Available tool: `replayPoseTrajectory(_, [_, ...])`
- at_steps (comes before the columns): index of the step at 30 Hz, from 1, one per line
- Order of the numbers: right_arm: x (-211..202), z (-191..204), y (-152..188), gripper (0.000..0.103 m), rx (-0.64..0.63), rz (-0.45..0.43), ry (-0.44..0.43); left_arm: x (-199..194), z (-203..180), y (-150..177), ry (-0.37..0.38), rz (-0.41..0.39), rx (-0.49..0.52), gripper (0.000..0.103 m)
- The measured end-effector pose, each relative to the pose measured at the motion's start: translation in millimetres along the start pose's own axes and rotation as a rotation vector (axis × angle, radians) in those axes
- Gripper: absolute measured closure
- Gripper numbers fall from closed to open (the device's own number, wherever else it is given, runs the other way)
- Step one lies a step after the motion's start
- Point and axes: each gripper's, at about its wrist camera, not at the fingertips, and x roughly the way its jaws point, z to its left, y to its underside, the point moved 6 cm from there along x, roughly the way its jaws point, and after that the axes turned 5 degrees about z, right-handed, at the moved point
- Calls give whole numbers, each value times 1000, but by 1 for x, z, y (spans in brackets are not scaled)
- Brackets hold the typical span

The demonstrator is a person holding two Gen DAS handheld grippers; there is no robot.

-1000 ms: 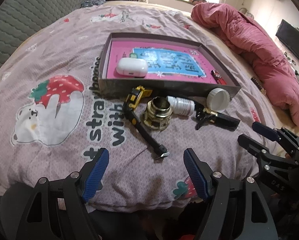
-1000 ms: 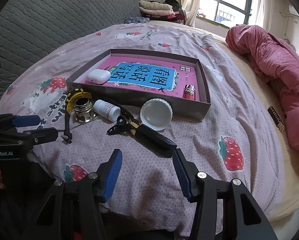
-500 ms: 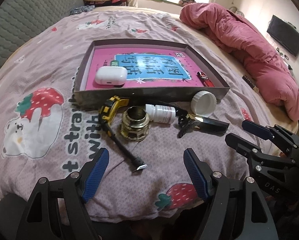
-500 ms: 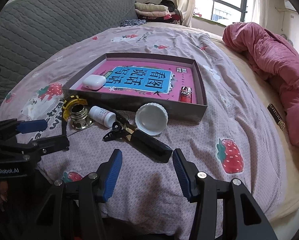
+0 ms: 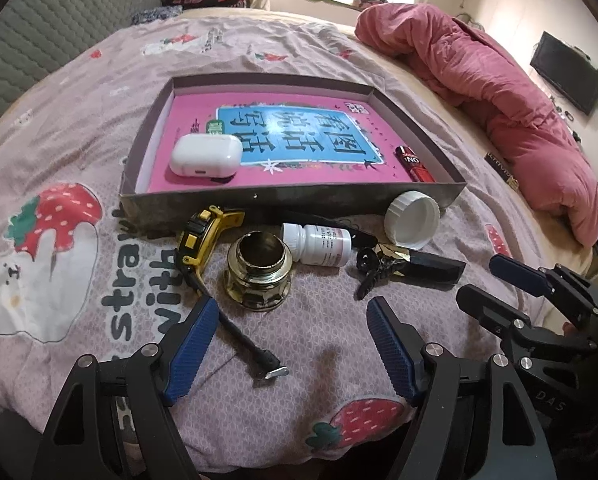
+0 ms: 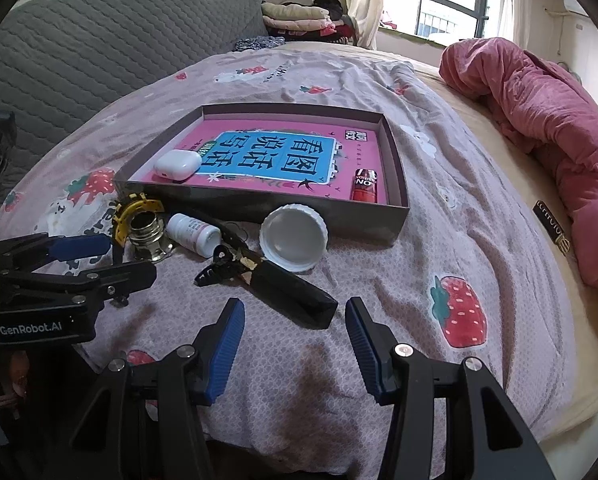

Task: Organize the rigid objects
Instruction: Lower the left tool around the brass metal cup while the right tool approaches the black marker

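Brass-coloured metal fitting [image 5: 259, 276] sits on the bedspread just ahead of my left claw [image 5: 289, 348], whose jaws stand wide and empty. I judge it my first pick for the shallow grey cardboard tray [image 5: 291, 200], which holds a white earbud case [image 5: 205, 155] and a small red lighter [image 5: 415, 164]. I'd come down straight over the fitting, clear of the yellow-and-black watch [image 5: 197, 240] touching its left side. My right claw [image 6: 295, 338] is released too, hovering near the black folding tool [image 6: 283, 284].
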Motion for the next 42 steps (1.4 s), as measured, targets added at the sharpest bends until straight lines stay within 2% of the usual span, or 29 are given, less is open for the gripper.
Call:
replayPoseTrajectory(6, [7, 1, 0, 51, -29, 11, 11, 1, 2, -3, -9, -8, 14, 26])
replayPoseTrajectory(8, [10, 1, 0, 51, -30, 18, 22, -1, 3, -5, -28, -21, 24, 33])
replayPoseTrajectory(10, [11, 1, 0, 51, -27, 18, 19, -4, 6, -7, -15, -31, 19, 39])
replayPoseTrajectory(12, [11, 2, 0, 51, -27, 18, 17, -4, 8, -8, 1, -30, 5, 40])
replayPoseTrajectory(15, [13, 3, 1, 51, -31, 23, 12, -3, 5, -9, -14, -34, 25, 43])
replayPoseTrajectory(17, [12, 3, 1, 51, -34, 20, 14, -1, 3, -10, -19, -28, 36, 52])
replayPoseTrajectory(24, [10, -4, -1, 51, -8, 6, 10, 12, 7, -16, -45, -2, 7, 55])
replayPoseTrajectory(26, [11, -6, -1, 51, -3, 8, 8, 17, 11, -18, -64, 10, -4, 59])
replayPoseTrajectory(36, [25, -2, -5, 51, -71, 31, -20, 25, 17, -22, -121, 23, -18, 60])
replayPoseTrajectory(42, [41, 5, -7, 51, -165, 57, 7, 34, 26, -21, -76, 56, -65, 60])
